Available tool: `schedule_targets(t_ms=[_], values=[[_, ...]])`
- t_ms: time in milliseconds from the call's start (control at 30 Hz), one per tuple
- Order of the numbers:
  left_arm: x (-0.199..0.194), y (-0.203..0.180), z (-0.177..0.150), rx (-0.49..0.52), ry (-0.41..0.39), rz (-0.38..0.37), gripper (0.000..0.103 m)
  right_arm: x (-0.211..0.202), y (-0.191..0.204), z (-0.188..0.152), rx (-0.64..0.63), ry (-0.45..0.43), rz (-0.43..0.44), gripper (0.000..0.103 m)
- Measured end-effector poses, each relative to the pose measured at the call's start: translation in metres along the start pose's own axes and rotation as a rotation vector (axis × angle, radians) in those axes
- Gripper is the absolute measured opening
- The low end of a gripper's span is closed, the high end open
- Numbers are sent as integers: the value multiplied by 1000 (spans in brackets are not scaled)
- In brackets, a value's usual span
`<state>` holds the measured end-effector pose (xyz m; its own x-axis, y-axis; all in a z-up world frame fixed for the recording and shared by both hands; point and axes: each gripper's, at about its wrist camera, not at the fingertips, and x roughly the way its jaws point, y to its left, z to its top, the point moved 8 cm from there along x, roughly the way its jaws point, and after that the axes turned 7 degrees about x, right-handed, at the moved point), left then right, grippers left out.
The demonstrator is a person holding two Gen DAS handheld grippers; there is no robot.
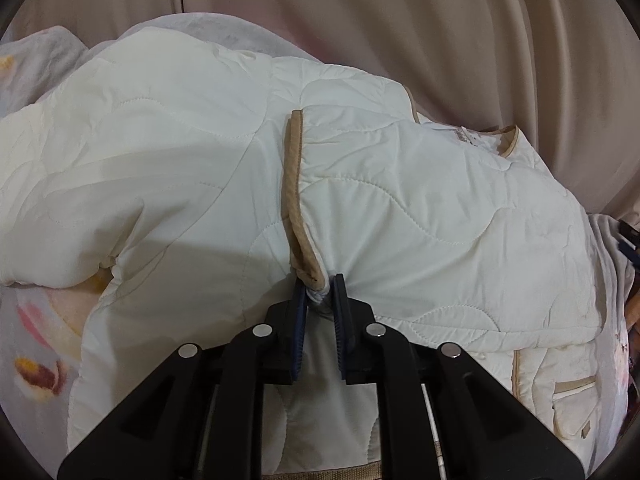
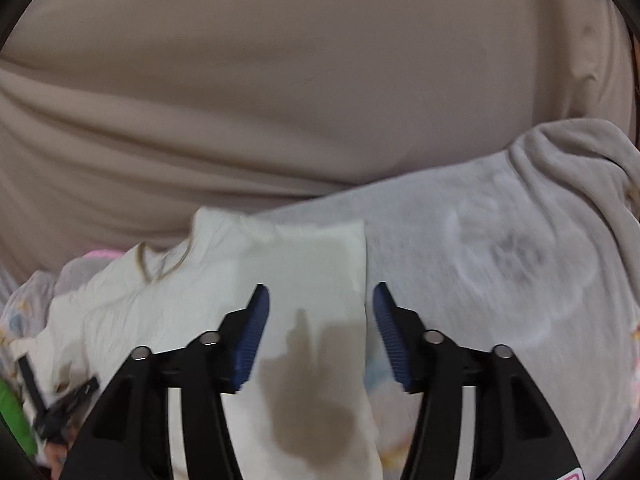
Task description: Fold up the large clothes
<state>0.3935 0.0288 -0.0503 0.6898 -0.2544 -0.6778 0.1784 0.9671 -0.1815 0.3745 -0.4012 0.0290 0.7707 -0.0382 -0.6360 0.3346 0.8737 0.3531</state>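
A white quilted jacket (image 1: 400,184) with tan piping lies spread on a bed. Its sleeve is folded across the body, the tan cuff edge (image 1: 294,184) running down the middle. My left gripper (image 1: 320,284) is shut on a bunch of the jacket's fabric at the lower end of that cuff. In the right wrist view the jacket (image 2: 304,264) lies below my right gripper (image 2: 320,300), which is open and empty above the jacket's right edge. The view is blurred.
A grey bedsheet (image 2: 500,248) with a faint floral print covers the bed, also at the left (image 1: 36,320). Beige curtains (image 1: 440,20) hang behind. A dark clip-like object (image 2: 60,404) and something green (image 2: 16,420) sit at the lower left.
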Motion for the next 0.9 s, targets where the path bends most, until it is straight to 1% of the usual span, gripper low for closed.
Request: schedule_targets(t_ms=[67, 133, 167, 200, 233, 267, 300, 333, 367, 400, 467, 500, 533, 567, 600, 633, 700, 733, 767, 800, 833, 867, 900], values=[[-2, 2, -1, -11, -3, -13, 12, 36, -8, 4, 70, 30, -27, 59], [-2, 3, -2, -11, -2, -15, 12, 67, -16, -1, 155, 91, -22, 59], [-2, 2, -2, -8, -3, -14, 12, 80, -19, -4, 200, 120, 1, 52], [-4, 4, -3, -7, -3, -14, 12, 85, -17, -6, 220, 129, 47, 40], [-3, 3, -3, -5, -3, -11, 12, 83, -13, -2, 218, 107, 83, 20], [-6, 6, -4, -4, -3, -10, 12, 78, -13, 1, 205, 69, 94, 12], [-5, 5, -4, -1, -3, -10, 14, 79, -17, 2, 184, 51, 74, 9], [-6, 3, -4, 6, -4, -19, 23, 91, -29, -4, 169, 76, 4, 9], [-5, -1, -4, 23, -4, -30, 30, 101, -34, -11, 173, 115, -24, 9], [-5, -4, -5, 46, -1, -10, 30, 105, -35, -14, 169, 132, -18, 9], [-4, -8, -5, 74, 4, 26, 30, 95, -30, -6, 146, 119, -54, 11], [-3, -10, -5, 83, 8, 41, 30, 82, -25, 1, 132, 84, -73, 13], [-3, -11, -5, 85, 9, 45, 30, 66, -19, 8, 121, 37, -69, 14], [-2, -11, -5, 83, 10, 46, 30, 44, -8, 11, 101, -16, -30, 18], [-2, -11, -5, 81, 10, 44, 30, 25, 4, 10, 73, -41, 19, 20], [-1, -11, -5, 80, 11, 43, 30, 9, 15, 3, 32, -37, 68, 20], [-1, -12, -5, 82, 12, 44, 30, -14, 36, -28, -75, 20, 141, 17], [0, -14, -4, 83, 12, 46, 30, -17, 41, -44, -114, 55, 158, 16], [1, -14, -4, 84, 13, 47, 30, -15, 42, -67, -167, 111, 153, 13], [1, -15, -4, 83, 13, 46, 30, -9, 37, -84, -210, 147, 125, 10], [0, -14, -4, 81, 13, 44, 30, -2, 28, -99, -250, 172, 64, 9], [-3, -11, -5, 79, 13, 41, 30, 8, 11, -111, -276, 192, -7, 5], [-3, -11, -5, 78, 12, 39, 31, 18, 0, -119, -279, 205, -40, 0]])
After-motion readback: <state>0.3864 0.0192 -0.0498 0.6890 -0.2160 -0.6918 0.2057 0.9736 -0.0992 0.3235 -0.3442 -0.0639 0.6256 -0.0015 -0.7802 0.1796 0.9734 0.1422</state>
